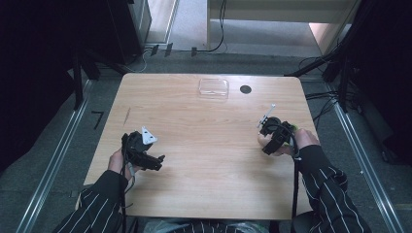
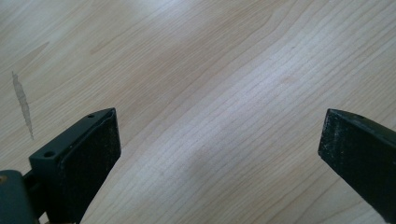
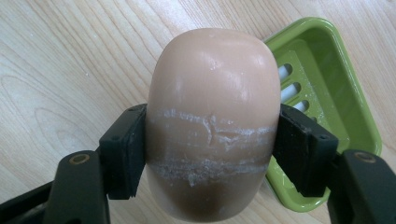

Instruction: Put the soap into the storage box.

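- While clamped between the pads of the right gripper [image 3: 211,154], soap bar [image 3: 212,126] held above the wood, just beside and partly over the green soap dish [image 3: 336,93].
- Judged as picked up already; setting into the slotted dish not yet done.
- Left gripper [image 2: 219,154] spread wide over bare table [image 2: 201,70], gripping nothing.
- Seen from the high view: clear lid [image 1: 213,88] and a dark round spot [image 1: 246,89] near the far edge, well apart from both grippers.
- No brand, label or writing readable anywhere; whitish scuff lines only across the soap.
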The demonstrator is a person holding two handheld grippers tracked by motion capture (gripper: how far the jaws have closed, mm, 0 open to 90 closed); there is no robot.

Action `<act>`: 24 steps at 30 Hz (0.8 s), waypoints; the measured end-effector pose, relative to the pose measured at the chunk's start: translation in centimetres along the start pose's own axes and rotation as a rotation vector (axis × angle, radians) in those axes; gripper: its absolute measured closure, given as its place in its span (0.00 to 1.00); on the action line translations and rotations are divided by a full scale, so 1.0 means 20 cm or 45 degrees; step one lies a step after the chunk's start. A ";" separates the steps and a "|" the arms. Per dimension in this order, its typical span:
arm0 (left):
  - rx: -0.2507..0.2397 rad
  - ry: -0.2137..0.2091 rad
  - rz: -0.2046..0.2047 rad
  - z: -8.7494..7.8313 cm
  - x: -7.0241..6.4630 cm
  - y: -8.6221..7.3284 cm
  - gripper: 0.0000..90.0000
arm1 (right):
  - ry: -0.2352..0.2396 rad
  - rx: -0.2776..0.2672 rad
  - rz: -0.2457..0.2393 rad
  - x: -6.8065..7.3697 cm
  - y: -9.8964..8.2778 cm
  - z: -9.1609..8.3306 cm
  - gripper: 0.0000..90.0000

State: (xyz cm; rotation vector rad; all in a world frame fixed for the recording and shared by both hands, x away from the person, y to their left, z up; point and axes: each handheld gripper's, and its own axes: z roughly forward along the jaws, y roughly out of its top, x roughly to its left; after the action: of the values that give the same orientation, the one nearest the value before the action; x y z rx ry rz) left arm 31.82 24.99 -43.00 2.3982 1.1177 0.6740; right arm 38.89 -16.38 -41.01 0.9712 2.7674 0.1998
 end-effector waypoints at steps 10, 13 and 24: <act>-0.001 0.001 0.007 0.00 -0.01 0.01 0.00 | -0.005 0.006 0.026 -0.05 -0.01 0.02 0.36; 0.002 0.001 0.010 0.00 0.00 0.00 0.00 | -0.005 0.007 0.020 -0.07 -0.01 0.02 0.36; 0.002 0.004 0.004 0.00 0.00 0.00 0.00 | -0.004 -0.015 0.017 -0.12 -0.01 0.01 0.36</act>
State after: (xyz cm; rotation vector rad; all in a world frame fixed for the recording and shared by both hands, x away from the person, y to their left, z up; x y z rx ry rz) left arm 31.75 25.03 -42.96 2.4018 1.1164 0.6783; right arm 40.68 -18.04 -40.84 0.9861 2.7549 0.2159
